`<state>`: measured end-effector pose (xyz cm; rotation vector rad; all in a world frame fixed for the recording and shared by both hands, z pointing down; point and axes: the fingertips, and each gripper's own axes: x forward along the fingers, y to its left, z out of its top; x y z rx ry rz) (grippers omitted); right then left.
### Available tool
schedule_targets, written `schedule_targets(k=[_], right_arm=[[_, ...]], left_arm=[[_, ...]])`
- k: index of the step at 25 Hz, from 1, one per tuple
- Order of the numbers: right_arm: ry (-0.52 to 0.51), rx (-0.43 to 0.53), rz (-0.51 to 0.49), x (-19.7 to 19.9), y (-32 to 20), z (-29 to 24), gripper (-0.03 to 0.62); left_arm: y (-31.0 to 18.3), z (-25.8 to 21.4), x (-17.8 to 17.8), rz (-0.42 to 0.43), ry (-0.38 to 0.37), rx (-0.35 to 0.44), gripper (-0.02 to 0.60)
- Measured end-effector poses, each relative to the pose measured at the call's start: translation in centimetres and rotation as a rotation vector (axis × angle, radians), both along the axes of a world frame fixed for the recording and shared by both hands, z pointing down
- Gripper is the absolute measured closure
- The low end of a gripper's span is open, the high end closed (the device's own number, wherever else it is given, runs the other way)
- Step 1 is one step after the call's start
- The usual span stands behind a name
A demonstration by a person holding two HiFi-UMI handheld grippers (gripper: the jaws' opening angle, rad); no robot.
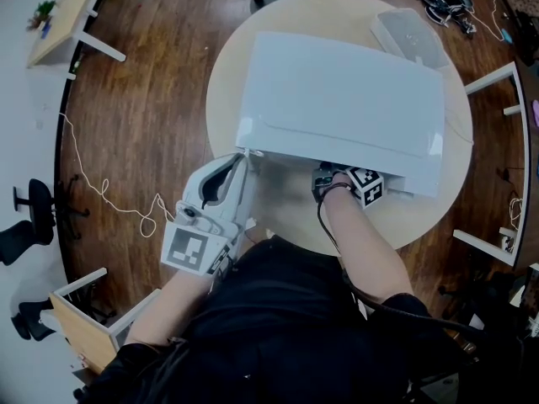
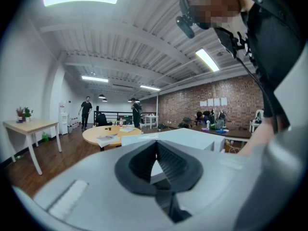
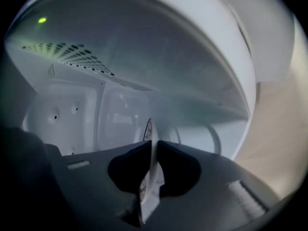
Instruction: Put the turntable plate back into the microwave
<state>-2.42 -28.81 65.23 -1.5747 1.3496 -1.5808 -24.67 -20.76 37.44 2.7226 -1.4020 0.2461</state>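
A white microwave (image 1: pixel 337 99) stands on a round pale table (image 1: pixel 221 74), its front facing me. My right gripper (image 3: pixel 154 142) reaches into the cavity (image 3: pixel 72 109); from the head view only its marker cube (image 1: pixel 366 185) and my forearm show at the opening. It is shut on the glass turntable plate (image 3: pixel 148 128), which stands edge-on between the pads, above the cavity floor. My left gripper (image 1: pixel 242 160) sits at the microwave's front left corner, beside the white edge of the open door (image 1: pixel 253 183). Its jaws (image 2: pixel 156 142) meet at the tips with nothing held.
A clear plastic box (image 1: pixel 408 36) lies on the table behind the microwave. Cables (image 1: pixel 446 2) lie on the floor at the far right. A wooden desk (image 1: pixel 63 15) stands at the far left. Two people (image 2: pixel 86 110) stand far across the room.
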Motion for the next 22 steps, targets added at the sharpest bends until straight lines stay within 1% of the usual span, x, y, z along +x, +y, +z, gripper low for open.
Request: schedule_targets(k=[5,7,15,22], right_arm=[[-0.028,-0.001,0.008,-0.2,0.2,0.2,0.562],[-0.024,0.002,0.001,-0.2,0.2,0.1,0.555],[-0.027,0.044,-0.006,0.2,0.9,-0.5,0.493],[-0.028,0.038,-0.009,0.6,2.6,-0.3,0.488]], left_arm=[[0.4,-0.4,0.1,-0.001,-0.01,0.007,0.578],[0.7,-0.6,0.2,0.005,-0.015,0.016,0.578],[1.9,-0.9,0.4,0.0,-0.027,0.025,0.578],[2.6,-0.9,0.3,-0.007,-0.022,0.037,0.578]])
